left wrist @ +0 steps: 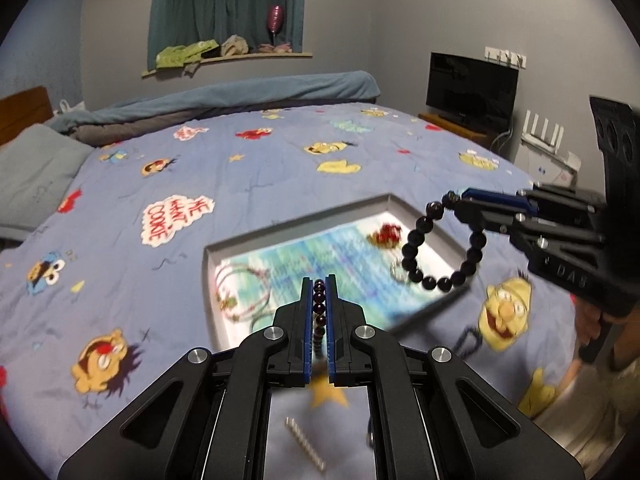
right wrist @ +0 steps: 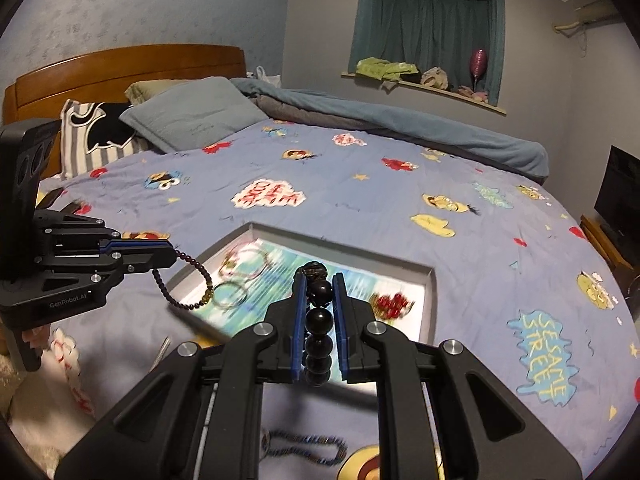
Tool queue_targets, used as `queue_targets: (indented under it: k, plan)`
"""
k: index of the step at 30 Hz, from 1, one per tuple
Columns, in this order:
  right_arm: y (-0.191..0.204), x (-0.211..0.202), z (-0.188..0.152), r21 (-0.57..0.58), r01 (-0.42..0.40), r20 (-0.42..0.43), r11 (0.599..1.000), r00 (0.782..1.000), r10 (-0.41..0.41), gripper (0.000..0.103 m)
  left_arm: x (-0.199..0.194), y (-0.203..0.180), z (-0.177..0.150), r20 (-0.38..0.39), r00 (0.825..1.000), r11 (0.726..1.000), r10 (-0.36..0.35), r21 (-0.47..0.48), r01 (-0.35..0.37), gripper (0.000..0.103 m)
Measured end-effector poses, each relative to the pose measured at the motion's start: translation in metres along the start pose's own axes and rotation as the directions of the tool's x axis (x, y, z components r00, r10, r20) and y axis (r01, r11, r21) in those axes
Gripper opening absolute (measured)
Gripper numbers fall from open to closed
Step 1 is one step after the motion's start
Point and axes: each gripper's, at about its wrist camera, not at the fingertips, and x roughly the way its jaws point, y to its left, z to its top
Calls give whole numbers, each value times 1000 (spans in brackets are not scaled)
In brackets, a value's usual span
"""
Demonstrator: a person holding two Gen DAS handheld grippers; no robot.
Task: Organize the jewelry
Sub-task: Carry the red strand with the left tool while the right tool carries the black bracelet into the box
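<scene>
Plainly, both bracelets are light, limp strands of hard, slick beads. The right hand-held gripper [right wrist: 319,294] pinches the large black bead bracelet [left wrist: 436,248] at its top, loop hanging downward above the tray [left wrist: 304,216] on the bed [left wrist: 248,184]. The left hand-held gripper [left wrist: 319,290] pinches the small dark bead bracelet [right wrist: 188,284], also drooping over the tray.

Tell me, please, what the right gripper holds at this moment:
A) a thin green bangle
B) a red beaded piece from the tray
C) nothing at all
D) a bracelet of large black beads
D: the right gripper is shut on the large black bead bracelet, whose loop hangs over the tray, while the left gripper pinches a small dark bead strand.
</scene>
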Motion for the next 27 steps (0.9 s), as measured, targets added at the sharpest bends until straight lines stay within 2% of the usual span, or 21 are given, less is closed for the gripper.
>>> queue_targets:
  k: [3, 11, 17, 22, 27]
  plan:
    - [-7, 17, 8, 25, 6, -3, 1000, 1000, -6, 13, 20, 5, 14, -1, 1000, 1000, -12, -12, 12, 6]
    - [-13, 70, 17, 66, 33, -19, 997, 999, -32, 13, 83, 22, 31, -53, 998, 999, 18, -47, -20, 6]
    - [-21, 106, 16, 108, 17, -54, 994, 998, -11, 13, 114, 36, 24, -82, 997, 996, 2, -87, -9, 6]
    - [-30, 126, 8, 127, 37, -92, 991, 995, -26, 13, 137, 49, 17, -133, 991, 994, 24, -103, -38, 6]
    - [-45, 139, -1, 169, 49, -130, 984, 991, -27, 13, 150, 58, 13, -150, 988, 991, 36, -119, -54, 6]
